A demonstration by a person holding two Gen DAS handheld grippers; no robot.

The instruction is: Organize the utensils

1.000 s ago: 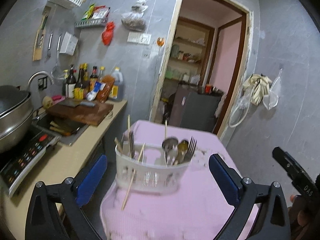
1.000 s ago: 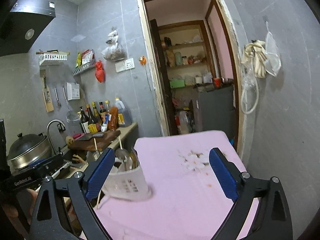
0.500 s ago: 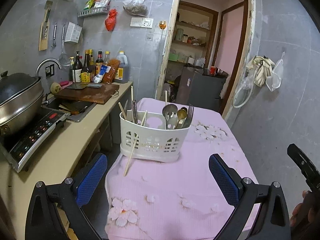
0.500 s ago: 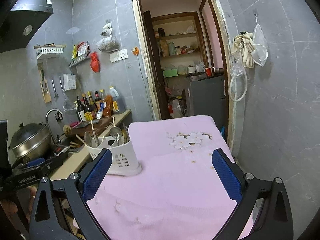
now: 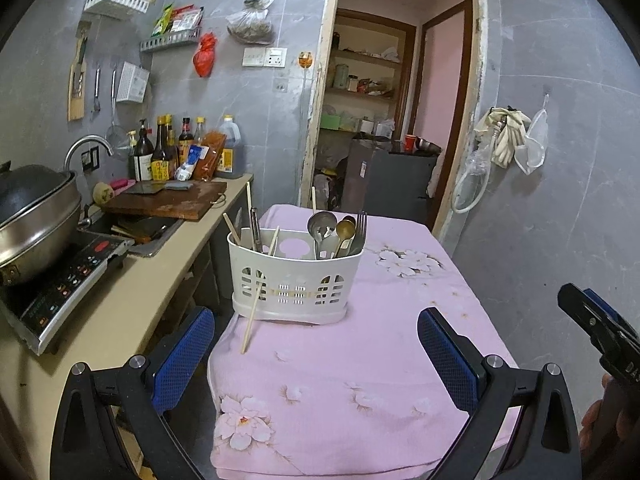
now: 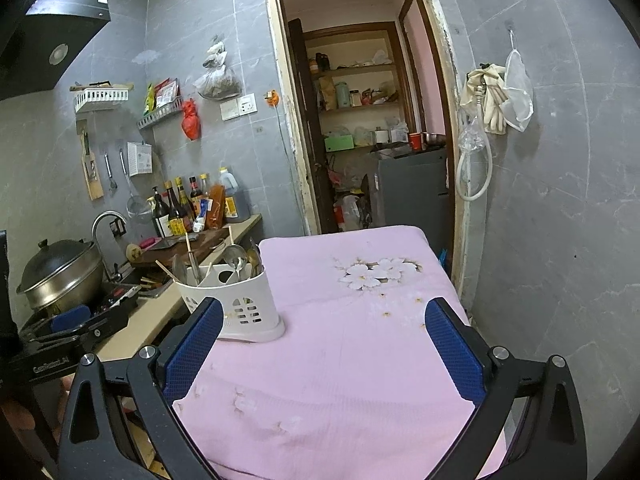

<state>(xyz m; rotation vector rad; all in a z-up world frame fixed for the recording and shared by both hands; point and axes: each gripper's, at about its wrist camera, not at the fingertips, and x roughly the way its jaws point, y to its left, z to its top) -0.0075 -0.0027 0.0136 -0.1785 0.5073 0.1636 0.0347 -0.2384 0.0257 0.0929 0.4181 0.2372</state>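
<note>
Two grippers, both mine, both spread wide and holding nothing: left gripper [image 5: 316, 344] and right gripper [image 6: 324, 340], above the pink cloth [image 5: 360, 380]. One white caddy [image 5: 294, 276] stands near the cloth's left edge, holding spoons [image 5: 332, 228], a fork [image 5: 361, 224] and chopsticks [image 5: 250, 208]. One chopstick [image 5: 252, 316] leans outside against its front, tip on the cloth. Counter [image 5: 120, 304] just beside.

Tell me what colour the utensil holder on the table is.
White, with slotted cut-outs; the utensil holder shows best in the left wrist view.
</note>
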